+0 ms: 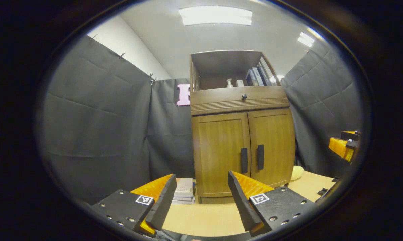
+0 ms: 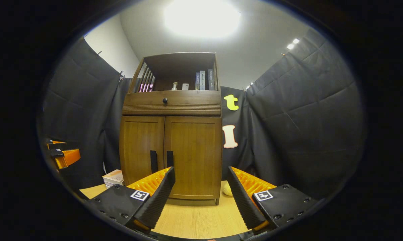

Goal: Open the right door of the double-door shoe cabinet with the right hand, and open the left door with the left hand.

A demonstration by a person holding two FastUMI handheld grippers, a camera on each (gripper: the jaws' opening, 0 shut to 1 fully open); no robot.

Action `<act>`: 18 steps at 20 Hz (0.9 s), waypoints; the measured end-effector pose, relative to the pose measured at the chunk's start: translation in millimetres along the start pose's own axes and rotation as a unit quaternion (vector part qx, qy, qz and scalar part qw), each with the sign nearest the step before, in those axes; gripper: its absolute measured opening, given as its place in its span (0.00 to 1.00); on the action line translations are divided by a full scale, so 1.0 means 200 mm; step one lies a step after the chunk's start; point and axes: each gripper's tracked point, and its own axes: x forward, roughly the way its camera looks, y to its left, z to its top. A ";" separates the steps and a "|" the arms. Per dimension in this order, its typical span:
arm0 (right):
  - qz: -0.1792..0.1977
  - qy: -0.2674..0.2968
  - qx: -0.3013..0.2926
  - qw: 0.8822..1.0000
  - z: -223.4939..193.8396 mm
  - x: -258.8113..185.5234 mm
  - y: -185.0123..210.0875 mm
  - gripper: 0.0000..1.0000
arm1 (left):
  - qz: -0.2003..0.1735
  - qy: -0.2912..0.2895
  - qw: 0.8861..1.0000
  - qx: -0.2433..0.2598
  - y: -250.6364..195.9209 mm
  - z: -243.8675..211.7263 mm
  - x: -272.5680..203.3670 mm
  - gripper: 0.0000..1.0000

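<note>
On the pale wooden table (image 1: 218, 217) the brown wooden double-door shoe cabinet (image 1: 243, 152) stands shut, both black bar handles (image 1: 244, 160) untouched, while the left gripper (image 1: 201, 197) and right gripper (image 2: 201, 192) wait well back, fingers spread, presumably to approach.

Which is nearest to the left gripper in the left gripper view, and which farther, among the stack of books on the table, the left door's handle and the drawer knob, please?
From the left gripper, nearest first:
1. Stack of books, low on the table, between its open fingers, beside the cabinet's left side.
2. Left door's handle, ahead on the shut door, near the centre seam.
3. Drawer knob, highest, above both doors.
</note>
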 end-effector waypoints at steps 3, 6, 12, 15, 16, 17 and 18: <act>0.001 -0.003 0.005 1.000 0.04 0.05 0.03 0.98 | -0.008 0.004 1.000 -0.005 -0.01 -0.01 0.00 0.89; 0.004 -0.016 0.004 1.000 0.10 0.13 0.06 0.96 | -0.005 0.001 1.000 -0.004 -0.01 0.00 0.00 0.89; 0.032 -0.037 -0.002 0.999 0.18 0.38 0.17 0.98 | 0.018 -0.005 1.000 -0.009 0.01 -0.01 0.00 0.89; 0.052 -0.037 0.001 0.998 0.15 0.53 0.26 0.97 | 0.036 -0.002 0.999 -0.011 0.03 -0.03 0.02 0.89; 0.057 -0.036 0.002 0.998 0.13 0.58 0.29 0.97 | 0.040 0.000 0.999 -0.008 0.04 -0.03 0.02 0.89; 0.061 -0.035 0.005 0.998 0.12 0.63 0.31 0.98 | 0.046 0.001 0.999 -0.004 0.05 -0.04 0.03 0.89; 0.063 -0.032 0.009 0.997 0.10 0.69 0.34 0.98 | 0.052 0.002 0.999 -0.001 0.06 -0.05 0.03 0.89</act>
